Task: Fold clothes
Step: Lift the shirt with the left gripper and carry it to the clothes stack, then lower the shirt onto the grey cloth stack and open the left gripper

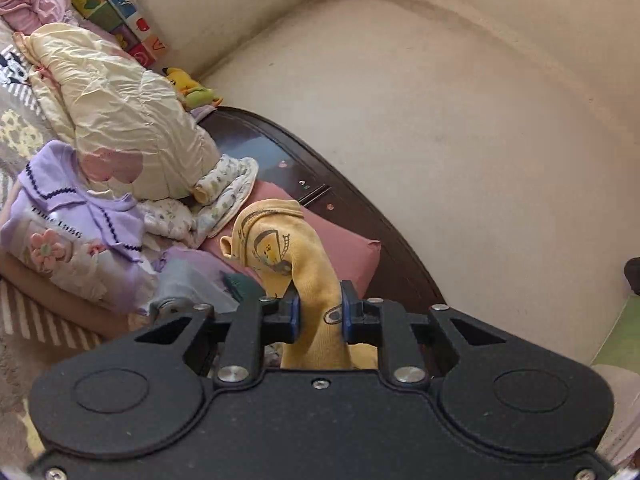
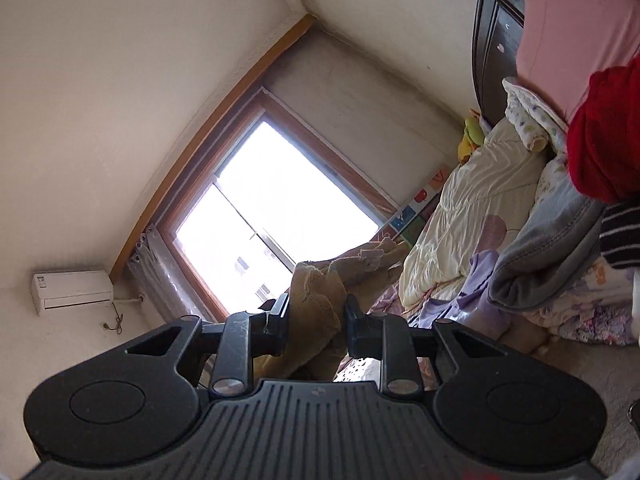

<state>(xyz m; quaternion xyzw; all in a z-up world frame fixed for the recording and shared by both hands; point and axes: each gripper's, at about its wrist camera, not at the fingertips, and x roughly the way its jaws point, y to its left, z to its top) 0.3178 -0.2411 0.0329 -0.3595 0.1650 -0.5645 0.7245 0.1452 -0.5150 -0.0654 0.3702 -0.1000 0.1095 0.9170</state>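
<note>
A yellow garment with a dark printed drawing [image 1: 280, 248] stands up between the blue pads of my left gripper [image 1: 320, 314], which is shut on it; the cloth bends over to the left above the fingers. In the right wrist view another bunch of the same yellow cloth [image 2: 316, 300] is pinched in my right gripper [image 2: 318, 320], which is shut on it and tilted up toward the window. A loose end of the cloth with a small tag [image 2: 372, 258] sticks out past the fingertips.
A pile of clothes lies on the bed: a purple top [image 1: 68, 220], a cream quilt [image 1: 120, 120], a pink pillow [image 1: 344, 248], a red garment [image 2: 604, 136], a grey one [image 2: 548, 256]. The dark headboard [image 1: 360, 208] stands against the wall. A bright window [image 2: 276, 200] and an air conditioner [image 2: 72, 290] are ahead.
</note>
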